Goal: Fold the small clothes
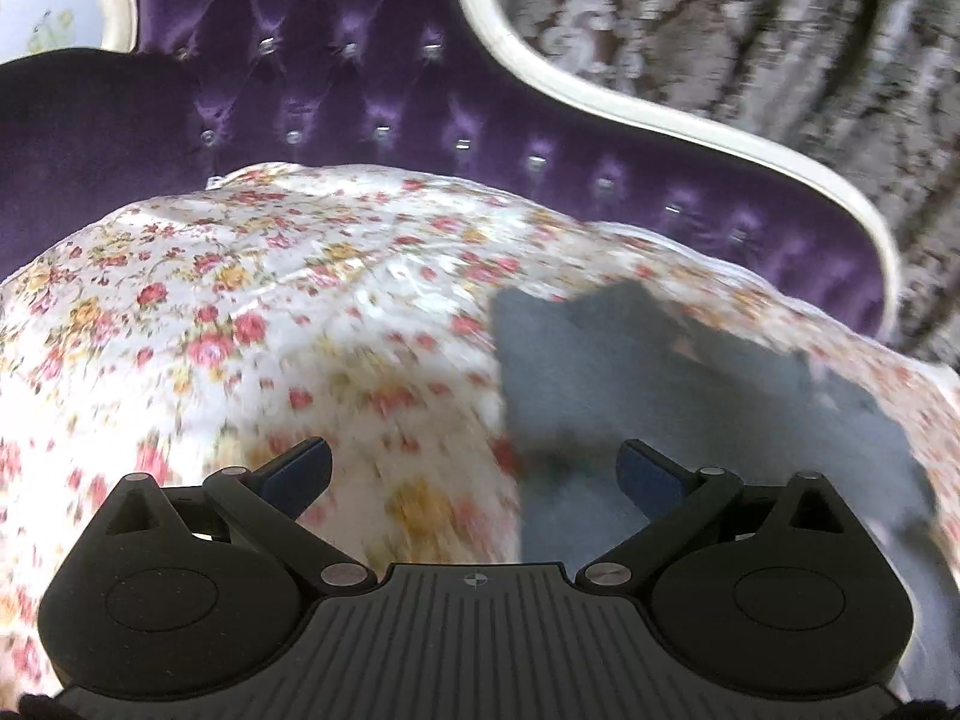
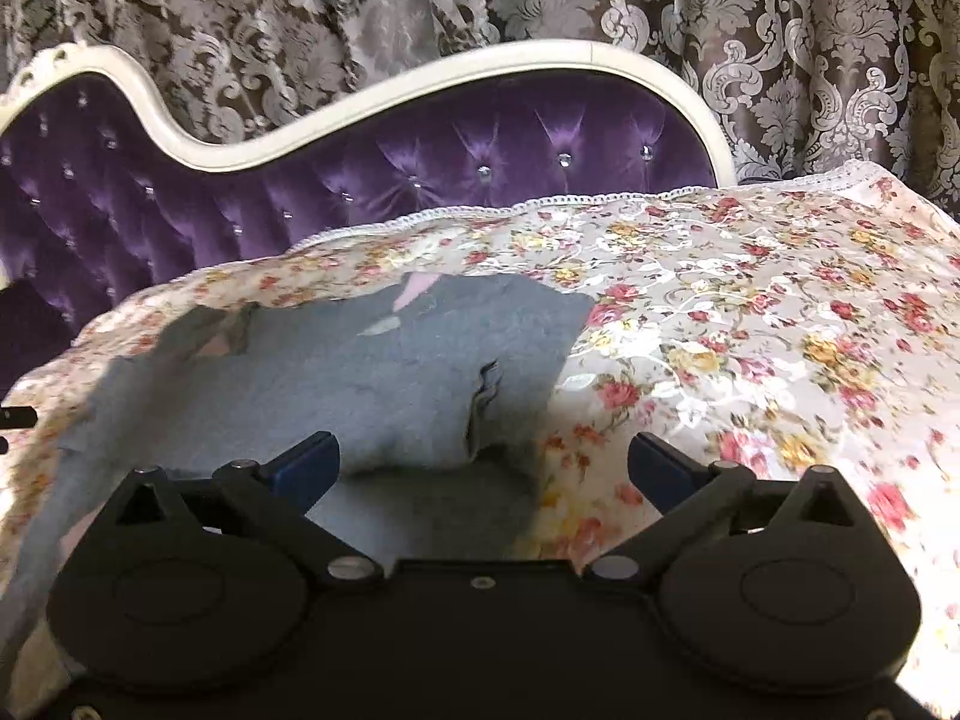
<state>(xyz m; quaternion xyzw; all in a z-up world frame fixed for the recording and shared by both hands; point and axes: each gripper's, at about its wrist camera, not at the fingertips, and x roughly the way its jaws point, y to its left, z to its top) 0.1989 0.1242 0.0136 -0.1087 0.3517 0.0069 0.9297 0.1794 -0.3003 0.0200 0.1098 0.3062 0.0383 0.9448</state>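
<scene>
— Where is the garment?

— The grey garment point(image 2: 336, 372) lies spread on the floral cover point(image 2: 750, 324), in front of the purple headboard point(image 2: 420, 168). Seen from my right side, its far edge reaches toward the headboard without touching it; a strip of cover shows between them. Near that far edge some pale pink patches show on it. One fold or seam stands up on its right part, casting a dark shadow beside it.

— And your fingers?

— My right gripper point(image 2: 483, 468) has its fingers spread wide, holding nothing. The left fingertip hangs over the grey cloth, the right one over bare cover just beside the garment's edge. I cannot tell whether either touches the fabric.

— The other one?

— My left gripper point(image 1: 474, 477) is wide apart too, and empty. In that view the garment point(image 1: 660, 396) sits to the right, with the right fingertip over it and the left one over the flowers of the cover point(image 1: 240, 300). That picture is smeared, so the garment's edges are hard to read there.

— What lies past the headboard?

— The headboard point(image 1: 360, 96) has a white curved frame point(image 2: 456, 72) along its top, and behind it hangs a brown curtain point(image 2: 780, 30) with a silver damask pattern. The cover has a white lace trim along the edge nearest the headboard.
</scene>
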